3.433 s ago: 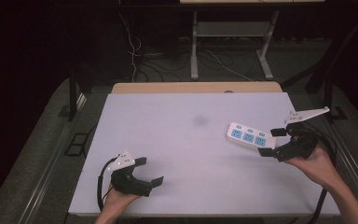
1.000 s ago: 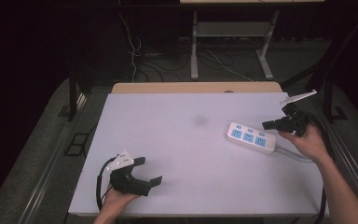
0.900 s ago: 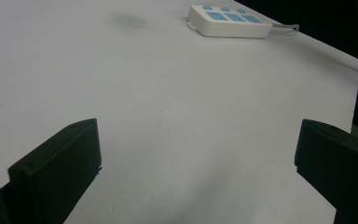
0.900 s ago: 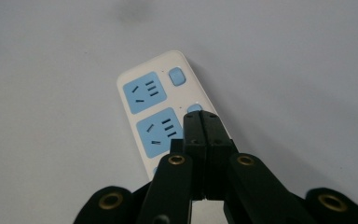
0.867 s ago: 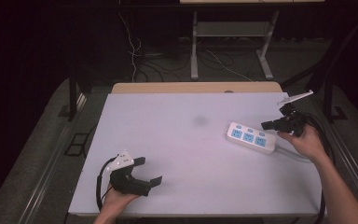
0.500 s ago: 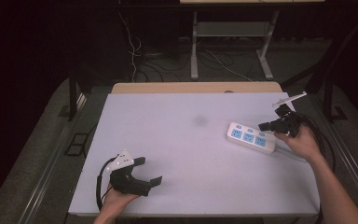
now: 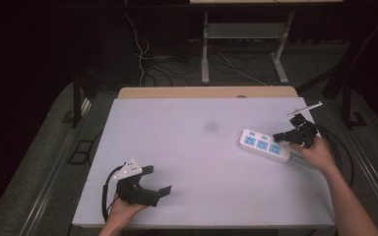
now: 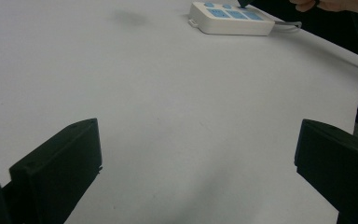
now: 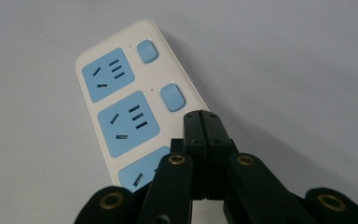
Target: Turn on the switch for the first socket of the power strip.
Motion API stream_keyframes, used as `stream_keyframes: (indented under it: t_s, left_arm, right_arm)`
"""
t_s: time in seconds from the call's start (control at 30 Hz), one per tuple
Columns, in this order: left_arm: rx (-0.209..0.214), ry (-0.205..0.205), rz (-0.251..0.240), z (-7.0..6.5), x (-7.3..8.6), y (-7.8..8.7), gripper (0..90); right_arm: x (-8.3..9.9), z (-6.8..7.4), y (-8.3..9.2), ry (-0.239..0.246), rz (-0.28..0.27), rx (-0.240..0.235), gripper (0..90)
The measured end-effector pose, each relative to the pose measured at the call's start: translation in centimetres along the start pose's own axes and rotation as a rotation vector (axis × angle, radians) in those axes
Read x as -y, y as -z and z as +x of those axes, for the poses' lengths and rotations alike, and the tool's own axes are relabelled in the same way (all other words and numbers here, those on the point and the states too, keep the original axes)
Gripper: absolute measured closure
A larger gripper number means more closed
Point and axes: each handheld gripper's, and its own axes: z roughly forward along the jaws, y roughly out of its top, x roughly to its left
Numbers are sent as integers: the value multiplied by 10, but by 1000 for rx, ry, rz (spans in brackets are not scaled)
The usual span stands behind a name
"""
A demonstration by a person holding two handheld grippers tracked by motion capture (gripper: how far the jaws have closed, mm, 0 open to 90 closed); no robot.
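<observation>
Item 1. Left tool: nearest the person, well apart from the power strip, toward the near left corner of the tabletop. Resting low on the surface in the left hand. Jaws spread wide, nothing between them; in the left gripper view bare white surface lies between the two black jaws.

Item 2. Power strip: white body, three blue socket faces, lying flat at the right side of the tabletop. Small blue rocker switches sit in a row along one long edge, one beside each socket. Its cord leaves the end nearest the right edge.

Item 3. Right tool: over the cord end of the power strip, held by the right hand. Jaws pressed together, gripping nothing; in the right gripper view the joined tip stands just beside the middle switch, above the third one. Contact cannot be told.

Risks, judged from this layout:
- The closed tip is narrow; a slightly off press could slide off the rocker onto the white casing or into a socket slot.
- The power strip lies loose; an angled push could skid or pivot it rather than trip the switch.
- The cord near the right hand could snag and drag the strip.

Change against earlier frames: the right tool was open just beyond the cord end 3.4 s ago; it has since lifted, closed and swung in over the strip. Power strip and left tool unmoved.
</observation>
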Motion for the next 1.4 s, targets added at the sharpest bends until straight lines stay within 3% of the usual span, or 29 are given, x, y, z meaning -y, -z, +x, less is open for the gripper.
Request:
stream_keyframes:
  t_s: [0.33,0.5,0.7,0.8,0.97,1.4]
  left_arm:
    - [2,1,-6,-1,-1,0,0]
    - [2,-2,-3,-1,0,0,0]
    - [-1,0,-7,0,0,2,0]
    - [0,-4,-3,0,0,0,0]
    - [-1,-8,0,-1,0,0,0]
    - [-5,1,-1,0,1,1,0]
  right_arm:
    - [2,-1,-4,-19,-14,-18,900]
    - [8,-3,-5,-32,-57,-33,900]
    - [8,-2,-4,-26,-56,-25,900]
    - [15,-6,-5,-59,-100,-53,900]
    - [24,-8,-5,-99,-154,-62,900]
    - [24,-5,-5,-79,-159,-42,900]
